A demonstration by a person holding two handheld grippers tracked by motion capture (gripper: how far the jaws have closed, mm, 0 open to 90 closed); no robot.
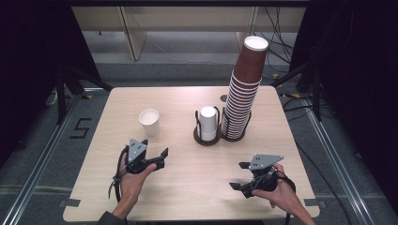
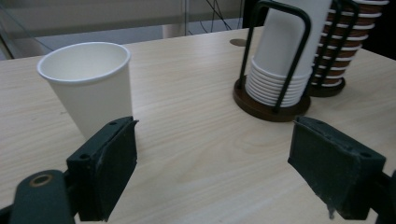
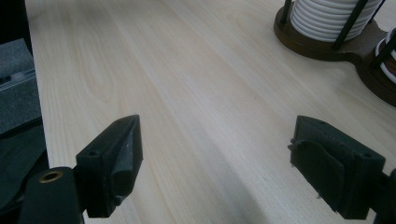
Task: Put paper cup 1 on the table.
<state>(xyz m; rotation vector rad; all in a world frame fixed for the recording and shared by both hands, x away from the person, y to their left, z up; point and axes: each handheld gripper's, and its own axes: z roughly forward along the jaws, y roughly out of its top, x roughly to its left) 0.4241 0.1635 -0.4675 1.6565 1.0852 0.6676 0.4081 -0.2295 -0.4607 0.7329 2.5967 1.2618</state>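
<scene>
White paper cup (image 1: 149, 121) upright on worktop (image 1: 187, 187) left of the cup holder (image 1: 207, 136), light, crushable, grip gently mid-wall; left claw (image 1: 157, 157) spread empty near it, right claw (image 1: 239, 176) spread empty.

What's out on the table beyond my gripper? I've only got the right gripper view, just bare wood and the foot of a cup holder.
Observer: A single white paper cup stands upright, mouth up, on the left half of the table, apart from the holder.
Operator: How full is that holder?
Observer: The white stack is short; the brown stack beside it towers high and leans.
Operator: Where's the left gripper?
Observer: The left gripper sits just on the person's side of the single cup, open, with nothing between its jaws.
Operator: And mine?
Observer: The right gripper is open too, near the table's front right, holding nothing.
</scene>
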